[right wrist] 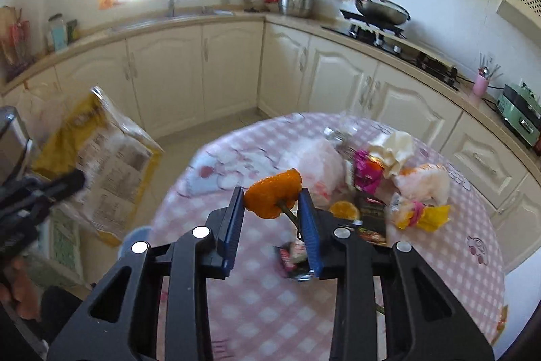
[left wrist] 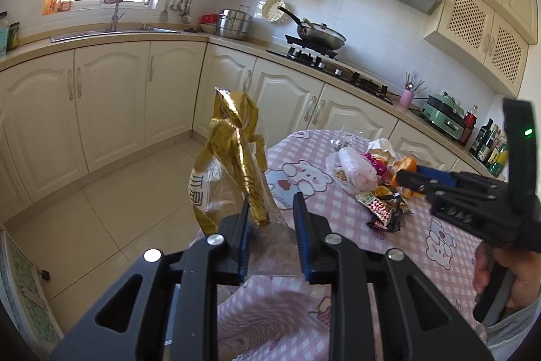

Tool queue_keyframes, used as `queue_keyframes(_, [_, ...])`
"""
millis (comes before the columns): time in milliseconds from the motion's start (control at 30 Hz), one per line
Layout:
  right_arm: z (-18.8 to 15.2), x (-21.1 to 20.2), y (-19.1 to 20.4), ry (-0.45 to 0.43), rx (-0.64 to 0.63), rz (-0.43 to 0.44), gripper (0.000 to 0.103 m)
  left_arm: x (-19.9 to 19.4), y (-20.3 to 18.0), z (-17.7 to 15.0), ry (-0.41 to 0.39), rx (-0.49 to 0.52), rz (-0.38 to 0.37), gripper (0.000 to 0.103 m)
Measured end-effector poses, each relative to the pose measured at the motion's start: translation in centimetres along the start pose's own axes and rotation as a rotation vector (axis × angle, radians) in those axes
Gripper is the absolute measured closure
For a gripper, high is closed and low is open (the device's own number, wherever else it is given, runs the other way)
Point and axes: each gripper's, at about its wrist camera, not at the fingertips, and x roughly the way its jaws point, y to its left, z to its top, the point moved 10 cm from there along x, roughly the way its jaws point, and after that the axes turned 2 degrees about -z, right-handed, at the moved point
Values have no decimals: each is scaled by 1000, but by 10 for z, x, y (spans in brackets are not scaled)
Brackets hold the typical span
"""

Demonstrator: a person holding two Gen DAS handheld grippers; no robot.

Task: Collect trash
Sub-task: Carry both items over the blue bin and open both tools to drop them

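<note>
Right fingers [right wrist: 272,208]: closed onto an orange piece of peel [right wrist: 273,197], pinched between the blue pads and lifted above the tabletop [right wrist: 270,300].
Left fingers [left wrist: 272,219]: narrow, clamped on the lower edge of a gold and clear bag [left wrist: 236,154] that stands up from them, out past the tabletop's edge and over the floor [left wrist: 111,208].
Trash pile [left wrist: 372,178]: wrappers, a crumpled white tissue, a pale plastic bag and an orange slice, heaped on the pink checked cloth at the far side of the tabletop.
Person: a hand [left wrist: 500,273] grips the right tool's handle.
</note>
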Motion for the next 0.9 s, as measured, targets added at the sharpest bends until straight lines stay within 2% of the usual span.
queue_keyframes(100, [7, -4, 46, -18, 3, 110, 72, -12, 22, -7, 2, -19, 34, 81])
queue_keyframes(167, [9, 4, 81, -18, -12, 159, 72, -18, 45, -17, 19, -38, 83, 81])
queue_keyframes(300, [-3, 32, 161, 36, -35, 292, 72, -25, 100, -40, 60, -101, 191, 81])
queue_keyframes(400, [-16, 59, 212, 85, -52, 356, 72, -25, 145, -64, 114, -130, 291, 80])
queue_keyframes(467, [-26, 79, 235, 125, -51, 373, 72, -21, 173, -81, 156, -154, 338, 80])
queue_keyframes(567, [-40, 112, 264, 176, -52, 385, 72, -5, 207, -108, 228, -189, 366, 80])
queue_keyframes(733, [-55, 160, 287, 235, -43, 381, 72, 31, 239, -137, 320, -229, 366, 80])
queue_keyframes(867, [-58, 184, 292, 242, -10, 360, 72, 59, 255, -144, 351, -229, 372, 74])
queue_keyframes(900, [-58, 190, 292, 247, -2, 355, 72, 65, 259, -145, 356, -233, 373, 65])
